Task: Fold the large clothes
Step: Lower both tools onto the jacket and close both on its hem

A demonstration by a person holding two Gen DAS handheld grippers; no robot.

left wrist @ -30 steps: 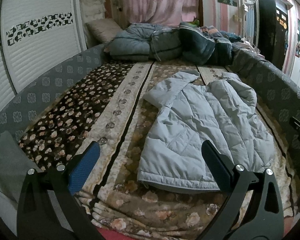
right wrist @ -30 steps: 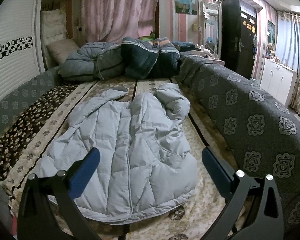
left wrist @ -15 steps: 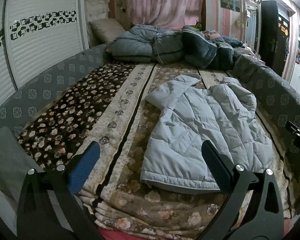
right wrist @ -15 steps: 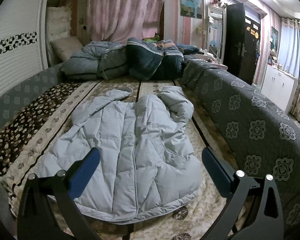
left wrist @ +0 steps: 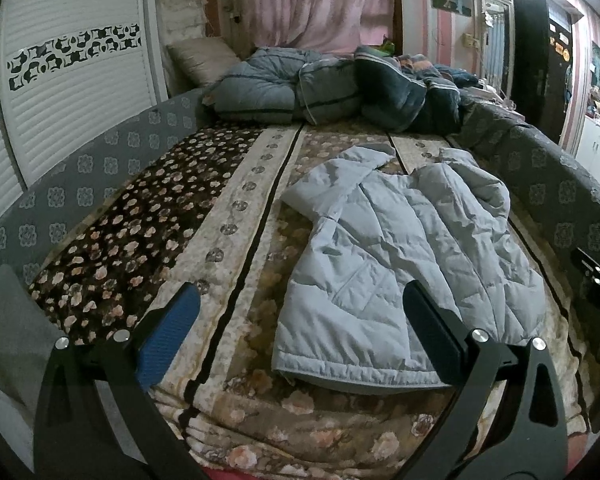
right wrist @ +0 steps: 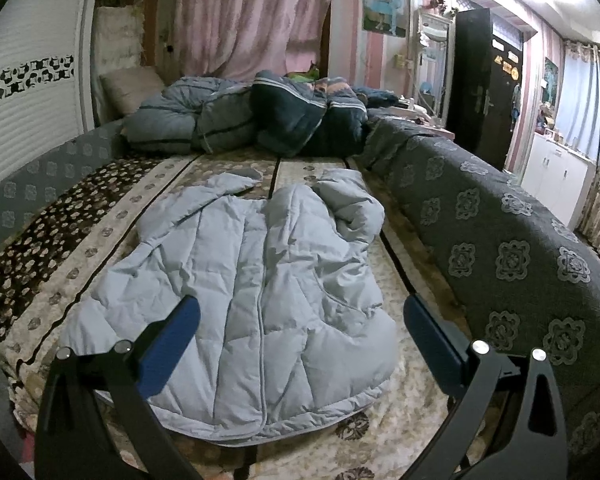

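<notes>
**Waiting over an unfolded jacket**

Looking through the left wrist camera, we find the pale blue quilted jacket [left wrist: 400,256] spread on the bed at about 3 o'clock from the frame's centre, hem toward us and collar toward 12 o'clock. One sleeve angles out toward 11 o'clock; the far side is bunched near the grey padded rail [left wrist: 560,200]. We judge no fold made yet, so the whole task is left. Our left gripper [left wrist: 300,324] is released, its fingers spread wide and holding nothing, hanging above the near edge of the floral blanket [left wrist: 148,240] with the hem just beyond its right finger. At 3 o'clock, a dark piece at the frame edge is likely our other tool, though we cannot be sure.

Turning to the right wrist camera, we see the jacket fill the centre, its front seam running from 6 toward 12 o'clock and the hem corner curling at 5 o'clock. Our right gripper [right wrist: 302,328] is also released and empty, poised over the hem without touching it. Heaped quilts [right wrist: 240,120] sit at 12 o'clock below a pink curtain [right wrist: 252,16]; a louvred wardrobe [right wrist: 24,92] stands at 9 o'clock, a dark door [right wrist: 476,80] at 2 o'clock.
</notes>
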